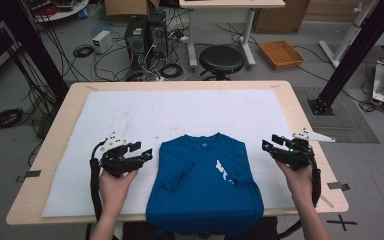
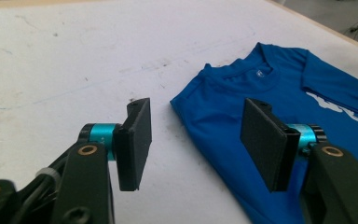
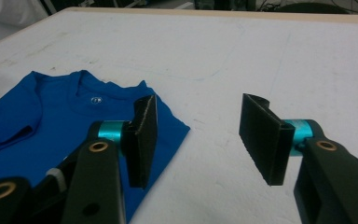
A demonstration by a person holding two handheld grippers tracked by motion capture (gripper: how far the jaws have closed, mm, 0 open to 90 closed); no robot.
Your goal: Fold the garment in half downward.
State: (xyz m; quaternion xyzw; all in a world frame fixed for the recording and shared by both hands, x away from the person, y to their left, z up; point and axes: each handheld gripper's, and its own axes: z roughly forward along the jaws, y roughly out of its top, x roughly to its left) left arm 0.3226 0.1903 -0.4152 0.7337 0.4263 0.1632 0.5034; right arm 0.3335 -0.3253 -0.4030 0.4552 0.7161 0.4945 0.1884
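A blue T-shirt (image 1: 205,182) with a white print lies front up on the white mat, its sleeves folded inward and its hem hanging over the table's near edge. My left gripper (image 1: 144,151) hovers just off the shirt's left shoulder, open with nothing between its pads. In the left gripper view the shirt (image 2: 270,98) lies ahead and to the right of the open left gripper (image 2: 196,142). My right gripper (image 1: 270,142) sits by the shirt's right shoulder, also open. In the right gripper view the collar and shoulder of the shirt (image 3: 60,112) lie to the left of the right gripper (image 3: 196,140).
A white mat (image 1: 170,112) covers most of the wooden table (image 1: 55,125). Beyond the table's far edge stand a black stool (image 1: 221,59), computer towers (image 1: 137,35), cables and an orange basket (image 1: 281,53). Black frame posts rise at both sides.
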